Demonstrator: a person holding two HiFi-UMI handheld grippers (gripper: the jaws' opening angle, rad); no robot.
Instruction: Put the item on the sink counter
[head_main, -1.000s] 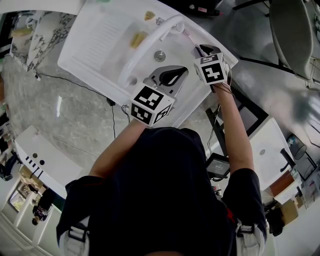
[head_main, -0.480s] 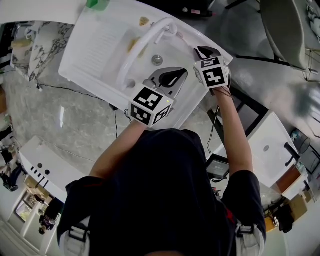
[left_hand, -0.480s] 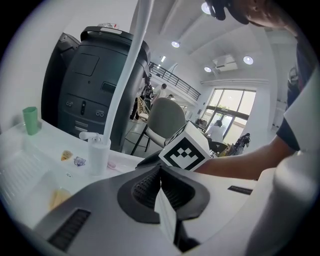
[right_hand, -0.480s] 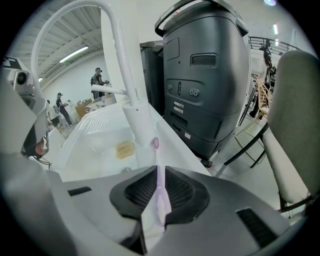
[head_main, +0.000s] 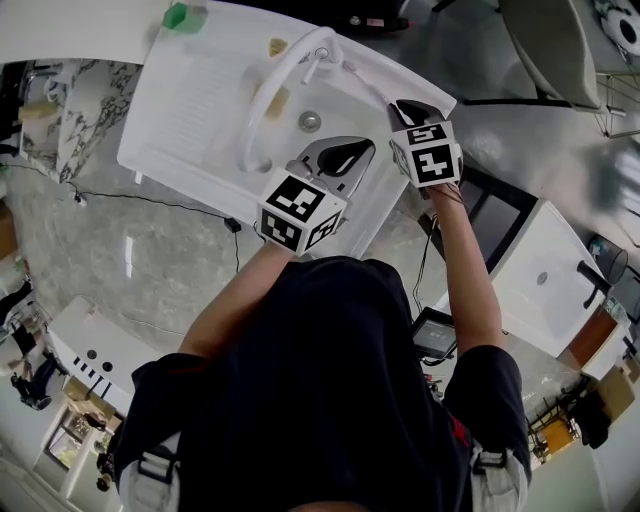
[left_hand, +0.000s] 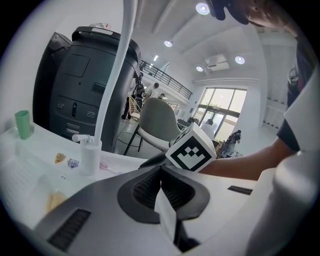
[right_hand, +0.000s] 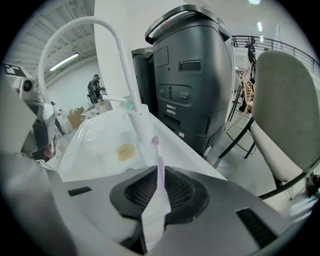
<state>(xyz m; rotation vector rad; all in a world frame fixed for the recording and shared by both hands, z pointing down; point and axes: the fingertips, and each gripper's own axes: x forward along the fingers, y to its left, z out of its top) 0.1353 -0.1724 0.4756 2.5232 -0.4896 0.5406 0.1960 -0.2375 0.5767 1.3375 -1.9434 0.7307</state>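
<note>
I have a white moulded sink unit (head_main: 190, 140) under both tools, smooth and glossy, with a ribbed draining board left of my left gripper (head_main: 352, 152) and a round metal drain (head_main: 310, 121) just ahead of it; the floor (head_main: 150, 240) around it is grey and shiny, and the room is a bright open hall with ceiling spots. Past the sink's far edge stands a big dark grey machine (right_hand: 192, 75) with rounded corners; to the right of my right gripper (head_main: 408, 106) sits a pale, curved-back chair (right_hand: 285, 110) on thin black legs.

A tall white faucet (head_main: 265, 100) arches in a slim tube ahead of both tools; a yellowish rectangular sponge (right_hand: 125, 151) lies in the basin ahead and left of the right gripper; a translucent green cup (head_main: 180, 16) stands on the far left corner, well apart from both.

The right gripper (right_hand: 159, 187) has its ribbed black pads clamped on a thin pale pink toothbrush (right_hand: 158, 165), a slim plastic stick that runs straight forward out of the jaws; its small oval head ends just beside the faucet's base, over the back edge of the counter; I cannot tell whether it touches the surface.

The left gripper (left_hand: 162, 192) has its jaws pressed together with nothing between them; it hangs over the basin, left of the right gripper.
</note>
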